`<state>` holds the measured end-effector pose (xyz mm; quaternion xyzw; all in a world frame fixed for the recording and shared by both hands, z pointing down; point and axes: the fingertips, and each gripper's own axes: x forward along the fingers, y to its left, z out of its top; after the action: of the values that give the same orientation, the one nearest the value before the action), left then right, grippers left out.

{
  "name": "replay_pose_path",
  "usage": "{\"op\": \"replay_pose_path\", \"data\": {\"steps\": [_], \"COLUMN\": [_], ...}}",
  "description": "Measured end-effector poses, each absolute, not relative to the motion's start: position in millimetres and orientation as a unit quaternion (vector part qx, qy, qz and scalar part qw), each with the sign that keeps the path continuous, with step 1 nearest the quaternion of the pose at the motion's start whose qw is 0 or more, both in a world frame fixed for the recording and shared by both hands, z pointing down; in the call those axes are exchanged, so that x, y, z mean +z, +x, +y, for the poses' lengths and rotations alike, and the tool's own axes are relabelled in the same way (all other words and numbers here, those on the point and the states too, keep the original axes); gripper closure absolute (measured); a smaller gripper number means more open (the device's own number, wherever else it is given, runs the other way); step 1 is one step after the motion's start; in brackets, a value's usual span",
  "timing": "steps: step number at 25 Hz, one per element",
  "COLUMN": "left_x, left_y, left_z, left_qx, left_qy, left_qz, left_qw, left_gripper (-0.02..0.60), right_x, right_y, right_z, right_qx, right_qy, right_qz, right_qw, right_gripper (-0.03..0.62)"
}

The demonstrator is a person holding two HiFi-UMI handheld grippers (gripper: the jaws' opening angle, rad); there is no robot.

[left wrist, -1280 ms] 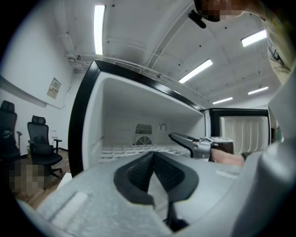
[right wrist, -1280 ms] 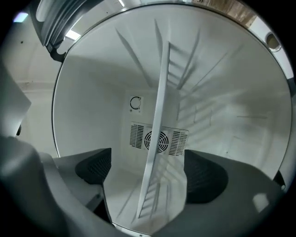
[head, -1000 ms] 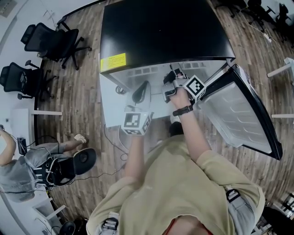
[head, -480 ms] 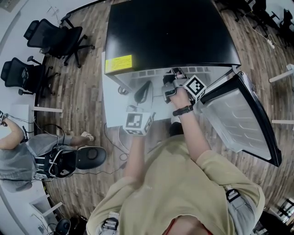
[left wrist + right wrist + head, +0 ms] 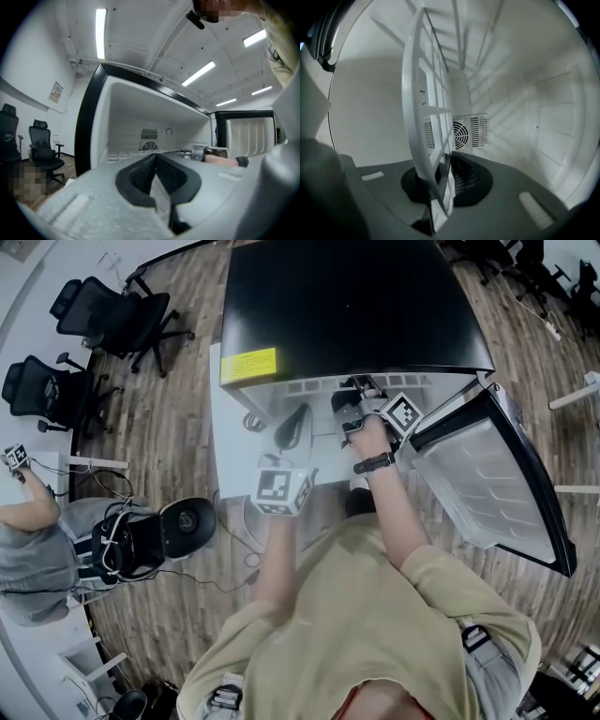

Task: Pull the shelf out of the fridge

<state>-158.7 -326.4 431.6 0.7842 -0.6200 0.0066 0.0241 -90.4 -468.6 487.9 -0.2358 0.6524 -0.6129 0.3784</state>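
A: What do we see changed from a second ago?

B: The right gripper (image 5: 445,157) has just been closing its fingers, and now we see them clamped on the shelf (image 5: 424,93). Its marker cube (image 5: 401,415) has tilted a little. Both hands have otherwise kept their places. Off to the left, the person on the floor (image 5: 37,554) has shifted.

A: How does the shelf look to us?

B: It is a white grid of bars, inside the fridge (image 5: 347,306). In the right gripper view we see it edge-on: its near rim runs between the two dark pads, and the rest stretches away toward the round fan vent (image 5: 461,133) on the far wall.

A: And the hands?

B: The right hand (image 5: 370,437), a dark band (image 5: 373,464) on its wrist, reaches into the open front of the fridge, just left of the door (image 5: 487,474) that is swung open to the right. The left gripper (image 5: 296,414) is held level in front of the opening, nearer to us than the right one. We see its fingers (image 5: 140,176) together at the tips with nothing between them
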Motion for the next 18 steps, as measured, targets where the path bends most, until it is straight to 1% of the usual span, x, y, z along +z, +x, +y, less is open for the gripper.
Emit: {"op": "replay_pose_path", "data": {"steps": [11, 18], "left_x": [422.6, 420.5], "left_y": [-164.0, -153.8], "left_z": [-306.7, -293.2], "left_qx": [-0.002, -0.006], "left_qy": [0.781, 0.789], "left_qz": [-0.624, -0.614], "left_qw": [0.021, 0.021], "left_gripper": [0.580, 0.580], "right_x": [487.3, 487.1], "right_y": [-86.4, -79.2], "right_z": [-456.9, -434.8], "right_qx": [-0.619, -0.620], "right_qy": [-0.240, -0.240], "right_qz": [0.642, 0.643], "right_qw": [0.384, 0.379], "right_gripper": [0.563, 0.563]}}
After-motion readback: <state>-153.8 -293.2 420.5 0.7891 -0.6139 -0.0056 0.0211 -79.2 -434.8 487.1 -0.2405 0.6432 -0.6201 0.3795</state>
